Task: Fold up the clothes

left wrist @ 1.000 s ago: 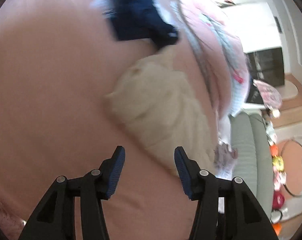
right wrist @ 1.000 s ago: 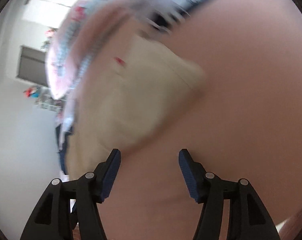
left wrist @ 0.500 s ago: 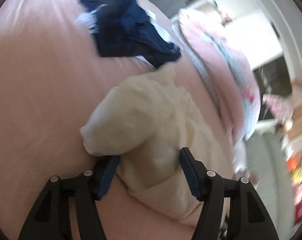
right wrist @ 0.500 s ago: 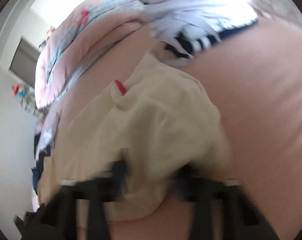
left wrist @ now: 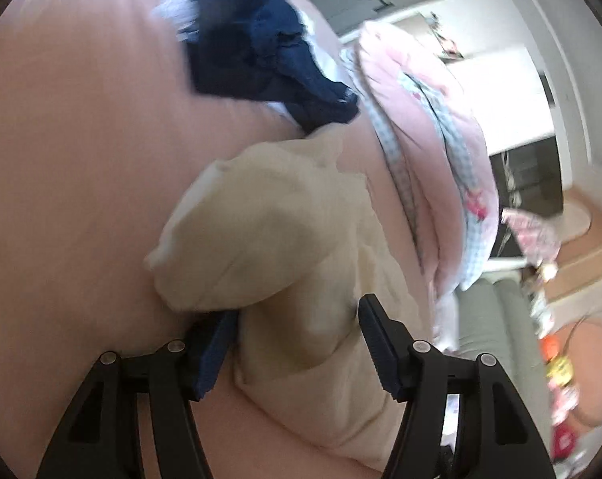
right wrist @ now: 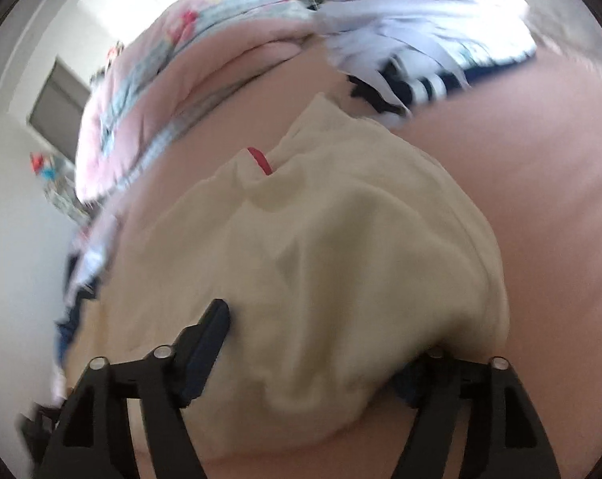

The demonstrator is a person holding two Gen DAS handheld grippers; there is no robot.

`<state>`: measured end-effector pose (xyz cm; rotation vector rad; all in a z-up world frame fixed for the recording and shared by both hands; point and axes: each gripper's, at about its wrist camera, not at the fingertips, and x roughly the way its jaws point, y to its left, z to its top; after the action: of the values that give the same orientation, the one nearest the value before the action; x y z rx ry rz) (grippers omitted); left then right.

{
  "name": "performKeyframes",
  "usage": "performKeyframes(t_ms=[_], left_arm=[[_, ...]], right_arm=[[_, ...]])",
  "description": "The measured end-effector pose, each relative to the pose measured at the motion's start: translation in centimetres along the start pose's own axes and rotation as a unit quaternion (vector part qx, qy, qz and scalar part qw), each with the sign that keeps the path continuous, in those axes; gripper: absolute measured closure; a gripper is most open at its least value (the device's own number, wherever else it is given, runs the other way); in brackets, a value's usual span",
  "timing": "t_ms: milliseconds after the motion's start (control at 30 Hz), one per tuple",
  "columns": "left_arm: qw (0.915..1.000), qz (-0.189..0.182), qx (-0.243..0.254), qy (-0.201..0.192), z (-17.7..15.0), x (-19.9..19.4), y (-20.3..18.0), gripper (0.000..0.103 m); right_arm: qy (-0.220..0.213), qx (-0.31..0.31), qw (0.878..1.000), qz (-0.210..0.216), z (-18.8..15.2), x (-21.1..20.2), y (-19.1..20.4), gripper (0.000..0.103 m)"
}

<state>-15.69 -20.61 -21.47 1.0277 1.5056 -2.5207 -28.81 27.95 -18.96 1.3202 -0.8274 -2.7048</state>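
Cream fabric fills the middle of both views: a crumpled cream garment (left wrist: 285, 247) lies on the pink bed sheet (left wrist: 69, 167). In the left wrist view it stretches from the centre down toward 5 o'clock. The left gripper (left wrist: 297, 339) is at 6 o'clock with its two fingers apart. A bunched fold of the garment sits in the gap between them. The left blue pad is half hidden under the cloth, and the right pad stands free at the fold's edge, so nothing is clamped.

In the right wrist view the same cream garment (right wrist: 340, 247) covers the centre, with a small red tab (right wrist: 259, 161) at 12 o'clock from its middle. The right gripper (right wrist: 320, 343) is at 6 o'clock and its jaws are opening. A thick fold lies between them. The left finger rests on top of the cloth and the right finger is mostly hidden under it, so I cannot tell if the pads press the cloth.

A dark navy garment (left wrist: 261, 52) lies at 12 o'clock in the left view, touching the top tip of the cream one. A pink patterned quilt (left wrist: 432, 151) lies at 2 o'clock, along the edge of the bed.
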Motion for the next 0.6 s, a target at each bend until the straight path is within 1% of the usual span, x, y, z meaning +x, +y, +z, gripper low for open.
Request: performKeyframes(t_ms=[33,67,100,133,233,300,333,400,433,533,567,600], left_arm=[[0.9999,-0.001,0.011,0.004,0.1,-0.3,-0.1,0.067],[0.9998,-0.004,0.019,0.007,0.3,-0.7,-0.1,0.083],[0.9995,-0.003,0.029,0.012,0.5,-1.2,-0.4,0.088],[0.9991,-0.001,0.039,0.018,0.7,-1.6,-0.6,0.093],[0.9952,0.003,0.094,0.028,1.0,-2.9,-2.6,0.096],[0.9911,0.004,0.130,0.031,0.7,-4.7,-3.9,0.097],[0.9896,0.002,0.140,0.033,0.6,-5.5,-4.2,0.097],[0.9860,0.020,0.161,0.039,0.4,-6.1,-4.2,0.097],[0.9838,0.030,0.172,0.041,0.3,-6.3,-4.1,0.098],[0.9849,0.069,0.142,0.070,0.4,-5.7,-0.9,0.098],[0.9858,0.071,0.132,0.076,0.5,-5.8,-0.1,0.098],[0.9870,0.067,0.122,0.079,0.6,-6.0,0.6,0.097]], right_arm=[[0.002,0.005,1.000,-0.005,0.4,0.1,-0.2,0.085],[0.005,0.010,1.000,-0.011,0.9,0.1,-0.4,0.086],[-0.002,0.019,1.000,-0.001,1.0,-0.5,-0.8,0.092],[-0.009,0.028,1.000,0.009,1.2,-1.2,-1.2,0.094],[-0.044,-0.026,0.999,0.001,1.1,-4.4,0.6,0.095],[-0.064,-0.054,0.996,0.003,0.6,-7.2,1.7,0.095],[-0.065,-0.055,0.996,0.002,0.1,-8.3,1.3,0.095],[-0.066,-0.057,0.996,-0.001,-0.9,-10.5,0.4,0.095],[-0.052,-0.049,0.997,-0.001,-1.6,-10.4,-0.7,0.095],[-0.008,-0.026,1.000,-0.003,-3.7,-9.9,-4.4,0.095],[0.007,-0.018,1.000,-0.004,-4.4,-9.7,-5.6,0.095],[0.007,-0.006,1.000,0.006,-4.5,-9.9,-6.3,0.095]])
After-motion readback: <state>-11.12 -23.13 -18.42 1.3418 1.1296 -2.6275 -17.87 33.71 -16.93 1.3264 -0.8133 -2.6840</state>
